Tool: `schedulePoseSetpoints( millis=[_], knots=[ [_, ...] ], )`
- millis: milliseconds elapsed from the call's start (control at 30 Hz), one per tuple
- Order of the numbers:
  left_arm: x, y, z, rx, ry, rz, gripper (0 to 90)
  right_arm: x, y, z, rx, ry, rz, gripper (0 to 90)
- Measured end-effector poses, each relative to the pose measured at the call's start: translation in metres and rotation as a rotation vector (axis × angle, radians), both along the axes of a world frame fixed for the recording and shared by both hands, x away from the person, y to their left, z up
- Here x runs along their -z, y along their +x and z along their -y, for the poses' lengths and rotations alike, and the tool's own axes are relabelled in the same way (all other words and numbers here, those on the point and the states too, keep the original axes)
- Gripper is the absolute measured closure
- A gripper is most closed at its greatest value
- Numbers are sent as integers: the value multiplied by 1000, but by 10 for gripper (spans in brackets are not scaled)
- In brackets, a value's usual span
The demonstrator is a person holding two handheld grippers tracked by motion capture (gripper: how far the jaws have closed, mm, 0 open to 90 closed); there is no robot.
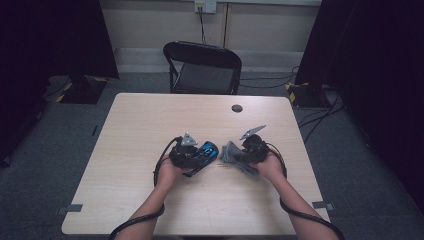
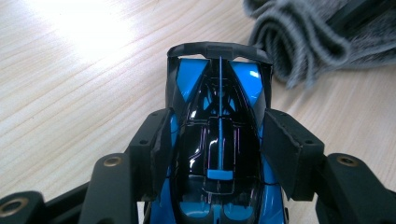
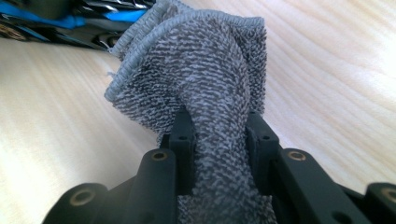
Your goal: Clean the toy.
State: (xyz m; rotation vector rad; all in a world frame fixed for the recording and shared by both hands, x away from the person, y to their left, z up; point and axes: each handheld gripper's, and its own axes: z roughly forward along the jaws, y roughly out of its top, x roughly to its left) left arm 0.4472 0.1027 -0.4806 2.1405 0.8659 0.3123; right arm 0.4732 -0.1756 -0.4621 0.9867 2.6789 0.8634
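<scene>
Blue-black toy car (image 2: 219,140) clamped between jaws of left gripper (image 2: 217,140), held at table (image 1: 150,125) centre. Grey cloth (image 3: 210,93) bunched, pinched by right gripper (image 3: 219,140), just beside car at 3 o'clock. Chair (image 1: 202,67) at 12 o'clock.

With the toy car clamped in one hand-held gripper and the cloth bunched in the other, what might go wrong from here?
1. The left hand-held gripper grips the blue and black toy car on its glossy, sloped sides; wiping pressure might make it slip or twist.
2. The grey cloth is pinched in a narrow bunch by the right hand-held gripper, so it may pull free.
3. Its loose folds could snag the car's rear wing.
</scene>
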Motion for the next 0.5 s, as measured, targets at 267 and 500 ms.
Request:
schedulePoseSetpoints(
  millis=[267, 500],
  knots=[
    [0, 0, 0, 0, 2, 0, 433, -14, -16, 4, -68, 21, 19, 693],
    [-1, 0, 1, -1, 7, -4, 434, -21, -36, -12, -168, 35, 27, 692]
  ],
)
